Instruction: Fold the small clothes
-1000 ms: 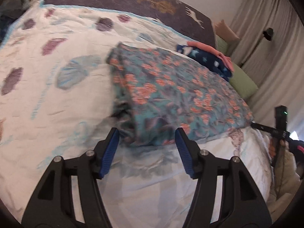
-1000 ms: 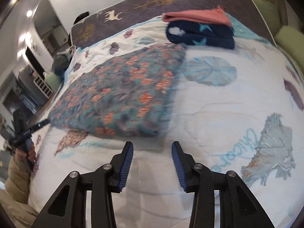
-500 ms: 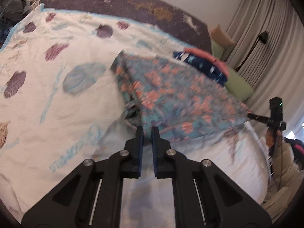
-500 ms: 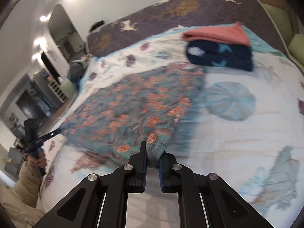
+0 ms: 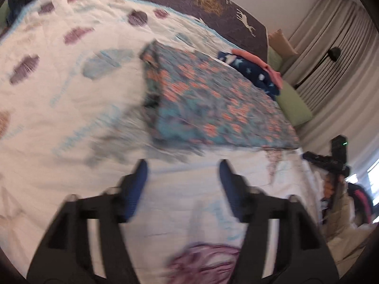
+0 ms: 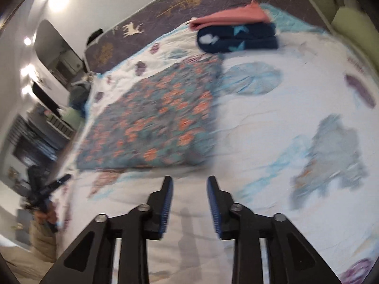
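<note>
On the bed: a teal folded garment with an orange flower print is lying flat on the white quilted bedspread with blue and purple prints, near the front edge.
Left gripper: its black arms with blue pads are opening wide over bare bedspread, nothing between them, just short of the garment's near edge.
Right gripper: it is opening too, narrower than the left, nothing between the pads, hovering just in front of the garment's near edge.
Garment shape: it is sitting as a thick, roughly square pad; layers are showing along its left side in the left wrist view, where a dark gap is peeking out.
Finished pile: a navy folded piece with pale stars is lying beyond the floral one with a coral-pink folded piece on top, towards the dark headboard with deer and tree prints.
Step in hand: by my reading, both grippers are letting go at the end of a fold, so this piece looks close to done.
Next move: it is likely calling for either one more halving or a lift onto the pile; either way both grippers need to bite all layers at the near corners together.
Watch for: blur is hiding the edge detail, so I cannot tell how neatly the layers are lining up.
</note>
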Demonstrator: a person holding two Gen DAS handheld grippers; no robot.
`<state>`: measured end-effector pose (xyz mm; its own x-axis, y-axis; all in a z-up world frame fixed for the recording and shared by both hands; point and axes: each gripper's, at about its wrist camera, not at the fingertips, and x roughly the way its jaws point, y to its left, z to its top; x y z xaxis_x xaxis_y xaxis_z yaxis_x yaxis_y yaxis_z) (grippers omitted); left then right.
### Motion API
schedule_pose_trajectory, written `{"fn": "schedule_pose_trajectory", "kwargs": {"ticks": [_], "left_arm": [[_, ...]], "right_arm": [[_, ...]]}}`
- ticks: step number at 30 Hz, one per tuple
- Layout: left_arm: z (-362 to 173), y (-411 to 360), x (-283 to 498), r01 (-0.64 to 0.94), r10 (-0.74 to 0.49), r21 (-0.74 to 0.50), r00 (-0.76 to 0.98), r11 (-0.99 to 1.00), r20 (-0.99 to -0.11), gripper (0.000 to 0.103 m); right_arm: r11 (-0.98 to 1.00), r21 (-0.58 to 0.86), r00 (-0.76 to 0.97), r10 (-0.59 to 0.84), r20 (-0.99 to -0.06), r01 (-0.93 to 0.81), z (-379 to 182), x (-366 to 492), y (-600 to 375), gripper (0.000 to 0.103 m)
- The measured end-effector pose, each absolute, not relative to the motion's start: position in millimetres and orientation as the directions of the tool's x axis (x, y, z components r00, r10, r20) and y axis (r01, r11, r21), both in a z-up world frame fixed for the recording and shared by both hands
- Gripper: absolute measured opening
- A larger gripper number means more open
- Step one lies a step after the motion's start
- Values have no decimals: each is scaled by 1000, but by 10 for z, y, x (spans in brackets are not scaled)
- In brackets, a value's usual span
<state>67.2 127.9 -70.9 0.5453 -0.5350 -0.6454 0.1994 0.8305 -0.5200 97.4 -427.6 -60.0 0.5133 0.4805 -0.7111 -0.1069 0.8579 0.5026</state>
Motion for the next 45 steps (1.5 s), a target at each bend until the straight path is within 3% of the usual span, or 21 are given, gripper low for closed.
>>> {"fn": "schedule_pose_trajectory", "kwargs": {"ticks": [4, 7, 8, 9, 10, 12, 13, 20, 26, 33, 36, 38, 39, 41, 43, 45], "left_arm": [[-851, 1225, 919, 116, -585, -641, 552, 759, -594, 70], [-922, 1344, 1166, 27, -604, -737, 593, 676, -532, 69], [-949, 1389, 1248, -11, -594, -756, 611, 654, -523, 54], [-965, 1399, 1290, -34, -583, -755, 613, 655, -533, 16], [-1017, 1399, 1365, -64, -579, -752, 596, 657, -556, 7], [-1072, 1404, 1375, -84, -580, -764, 599, 640, -552, 8], [-1058, 1403, 1349, -77, -577, -762, 607, 643, -547, 8], [-594, 1381, 1062, 47, -586, -741, 646, 670, -489, 7], [-514, 1330, 516, 95, -608, -712, 606, 695, -513, 7], [-717, 1266, -175, 48, -618, -703, 523, 709, -587, 7], [-720, 1226, -260, 38, -548, -618, 508, 785, -665, 9], [-684, 1279, -269, 12, -499, -578, 520, 816, -693, 13], [-668, 1305, -305, 7, -480, -563, 532, 826, -698, 14], [-527, 1320, -348, 4, -398, -490, 591, 871, -702, 14], [-391, 1268, -362, 25, -323, -402, 641, 915, -697, 14], [-286, 1150, -290, 69, -312, -362, 672, 930, -671, 14]], "right_arm": [[793, 606, 507, 544, -668, -52, -821, 1205, -4179, 53], [705, 709, 571, 583, -578, -2, -874, 1398, -4208, 64], [680, 733, 597, 581, -554, 18, -877, 1457, -4217, 65], [659, 752, 618, 576, -535, 37, -880, 1522, -4220, 65], [645, 762, 631, 571, -525, 51, -883, 1564, -4220, 65], [653, 752, 636, 545, -546, 86, -893, 1637, -4189, 38], [670, 736, 621, 537, -571, 98, -900, 1667, -4170, 11], [664, 747, 638, 562, -527, 32, -548, 1512, -4182, 10], [739, 673, 613, 531, -585, 2, -269, 1018, -4161, 10], [745, 660, 552, 509, -660, 101, -594, 11, -4275, 10], [796, 584, 479, 455, -750, 158, -823, -154, -4282, 17], [773, 608, 491, 466, -736, 179, -803, -209, -4373, 22], [781, 592, 496, 440, -749, 201, -755, -229, -4412, 25], [834, 489, 535, 299, -790, 256, -593, -297, -4507, 41], [902, 319, 576, 102, -811, 290, -399, -318, -4514, 43], [941, 212, 619, 4, -785, 262, -249, -260, -4409, 43]]}}
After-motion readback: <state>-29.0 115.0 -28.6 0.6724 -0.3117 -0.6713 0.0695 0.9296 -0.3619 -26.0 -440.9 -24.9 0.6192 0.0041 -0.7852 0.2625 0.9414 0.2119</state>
